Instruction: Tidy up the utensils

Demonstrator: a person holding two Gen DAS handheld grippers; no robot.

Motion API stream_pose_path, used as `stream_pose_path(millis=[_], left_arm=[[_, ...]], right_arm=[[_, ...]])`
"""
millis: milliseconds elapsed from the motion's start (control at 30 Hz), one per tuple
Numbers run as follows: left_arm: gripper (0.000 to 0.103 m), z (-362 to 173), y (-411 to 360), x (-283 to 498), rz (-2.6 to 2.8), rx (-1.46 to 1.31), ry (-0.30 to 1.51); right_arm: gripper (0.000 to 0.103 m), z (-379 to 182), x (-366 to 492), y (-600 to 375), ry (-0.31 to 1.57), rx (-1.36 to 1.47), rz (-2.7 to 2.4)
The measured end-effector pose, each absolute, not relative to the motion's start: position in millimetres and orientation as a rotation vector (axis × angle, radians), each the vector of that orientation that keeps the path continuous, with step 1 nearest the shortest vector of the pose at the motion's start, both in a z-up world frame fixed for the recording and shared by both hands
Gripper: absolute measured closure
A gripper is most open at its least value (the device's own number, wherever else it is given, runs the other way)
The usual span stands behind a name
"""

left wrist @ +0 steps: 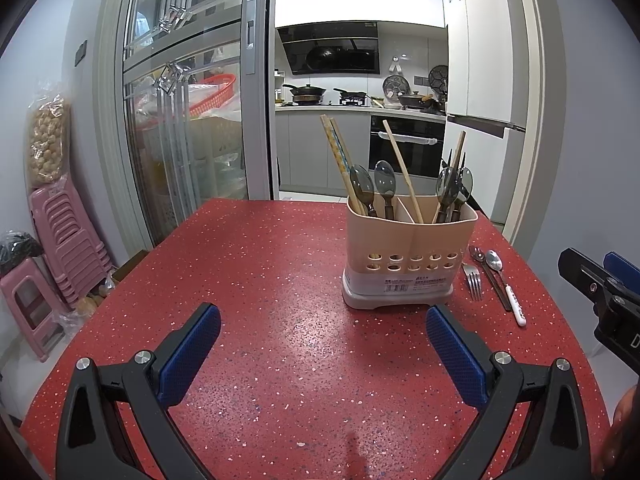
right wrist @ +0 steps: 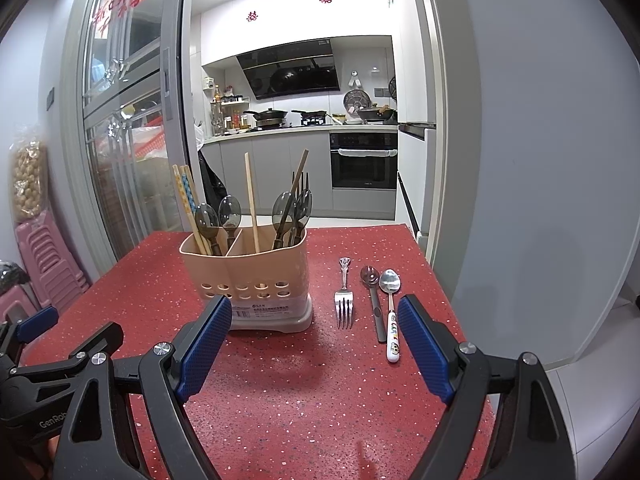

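Note:
A beige utensil holder point(left wrist: 404, 256) point(right wrist: 250, 280) stands on the red speckled table, holding chopsticks, dark spoons and forks. To its right lie a metal fork point(right wrist: 344, 300) point(left wrist: 473, 280), a dark-handled spoon point(right wrist: 373, 300) point(left wrist: 490, 276) and a white-handled spoon point(right wrist: 390, 312) point(left wrist: 508, 286), side by side. My left gripper point(left wrist: 323, 344) hovers open over bare table, short of the holder. My right gripper point(right wrist: 315, 340) is open too, nothing between its blue pads, hanging above the table just short of the loose cutlery. Its right finger point(right wrist: 424, 348) is near the white-handled spoon.
The red table point(left wrist: 260, 280) ends at a grey wall on the right. Pink plastic stools point(left wrist: 60, 236) stack at the left by a glass sliding door. A kitchen with stove and oven lies beyond the table's far edge.

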State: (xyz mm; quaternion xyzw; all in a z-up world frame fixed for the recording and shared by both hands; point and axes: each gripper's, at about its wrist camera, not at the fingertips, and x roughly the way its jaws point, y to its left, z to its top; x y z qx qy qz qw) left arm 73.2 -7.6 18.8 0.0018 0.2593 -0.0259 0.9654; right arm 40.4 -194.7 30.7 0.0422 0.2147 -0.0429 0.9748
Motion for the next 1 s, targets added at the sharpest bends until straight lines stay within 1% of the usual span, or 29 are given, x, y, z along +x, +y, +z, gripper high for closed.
stream_pose_path(millis=[1000], left_arm=[[0.000,15.7,-5.5,76.8,-0.069,-0.009,0.541]], right_arm=[[0.016,32.2,39.5,-194.3,0.434,0.087,-0.088]])
